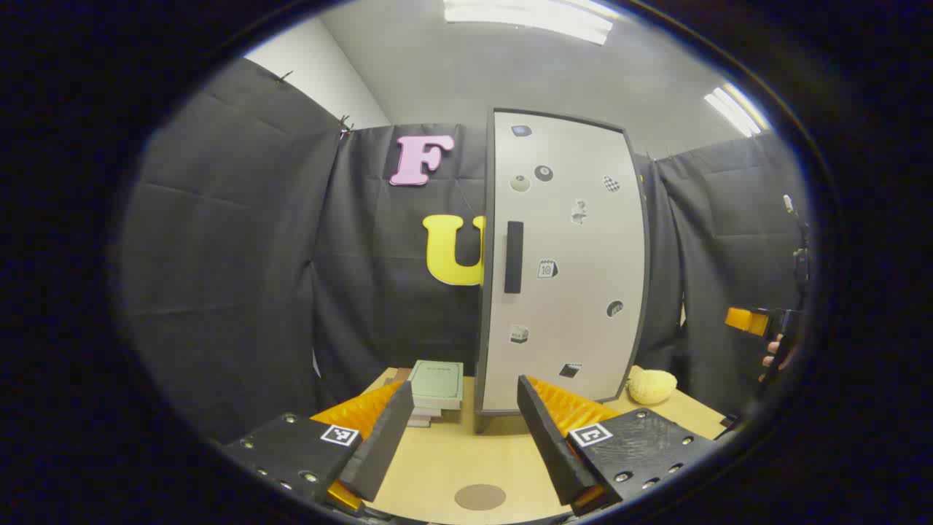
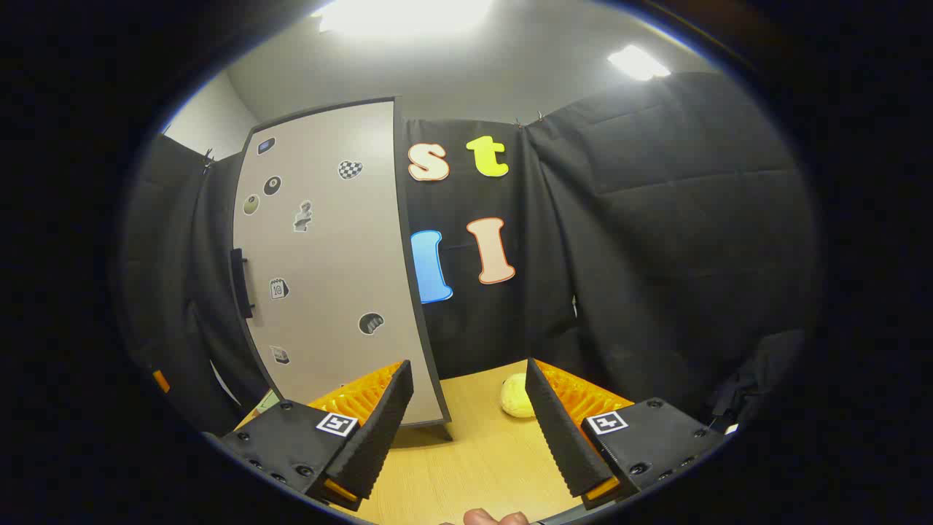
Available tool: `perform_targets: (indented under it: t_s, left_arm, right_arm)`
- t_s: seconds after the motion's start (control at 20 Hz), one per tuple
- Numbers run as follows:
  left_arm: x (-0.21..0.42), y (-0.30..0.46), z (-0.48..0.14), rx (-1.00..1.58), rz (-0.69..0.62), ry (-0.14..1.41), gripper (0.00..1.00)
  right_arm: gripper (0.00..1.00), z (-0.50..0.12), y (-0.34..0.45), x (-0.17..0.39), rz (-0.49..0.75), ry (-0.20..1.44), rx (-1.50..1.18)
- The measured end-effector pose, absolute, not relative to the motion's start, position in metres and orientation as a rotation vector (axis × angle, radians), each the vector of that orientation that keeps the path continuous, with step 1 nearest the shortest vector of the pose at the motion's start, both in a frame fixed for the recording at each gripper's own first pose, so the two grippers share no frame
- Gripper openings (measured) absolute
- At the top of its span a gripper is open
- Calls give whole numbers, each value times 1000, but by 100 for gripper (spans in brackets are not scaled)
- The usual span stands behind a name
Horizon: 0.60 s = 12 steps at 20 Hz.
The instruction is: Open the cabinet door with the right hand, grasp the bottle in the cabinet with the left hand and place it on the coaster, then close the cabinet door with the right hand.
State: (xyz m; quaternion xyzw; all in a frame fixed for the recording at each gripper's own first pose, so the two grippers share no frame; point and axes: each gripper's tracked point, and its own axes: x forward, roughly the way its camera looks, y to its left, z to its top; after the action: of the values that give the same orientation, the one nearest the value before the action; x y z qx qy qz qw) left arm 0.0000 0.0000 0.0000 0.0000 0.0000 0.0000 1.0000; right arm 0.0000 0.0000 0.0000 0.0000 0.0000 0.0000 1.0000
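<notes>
Cabinet door (image 1: 565, 255) is shut, so the bottle, if inside, is hidden behind it; the door stands upright on the wooden table (image 1: 452, 459), dark handle (image 1: 514, 257) on its left edge in the left gripper view. Coaster (image 1: 479, 496) lies on the table just ahead of the left gripper (image 1: 461, 430), which is spread wide and holds nothing. Right gripper (image 2: 466, 415) is also released and empty, well short of the handle (image 2: 240, 283), which sits far to its left.

Risks, as judged: the handle is narrow and flush, so fingers may slip off or close on the door edge. A hard pull could drag or tip the whole cabinet. A wide door swing could sweep the stacked books (image 1: 436, 386).

Surface: pale wood, a yellow plush (image 2: 516, 396) to the cabinet's right. Room: black cloth walls, ceiling strip lights.
</notes>
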Motion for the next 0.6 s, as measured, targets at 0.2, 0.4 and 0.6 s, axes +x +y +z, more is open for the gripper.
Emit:
perform_targets:
  t_s: [0.2,0.4,0.6]
  left_arm:
    - [-11,-5,-10,17,-6,20,89]
    - [-17,-2,-9,35,3,14,89]
    - [-23,-2,-12,6,17,10,88]
  right_arm:
    - [98,-4,5,-2,18,3,-17]
    - [98,-6,13,-3,55,5,-22]
    - [98,-3,19,-8,84,0,-38]
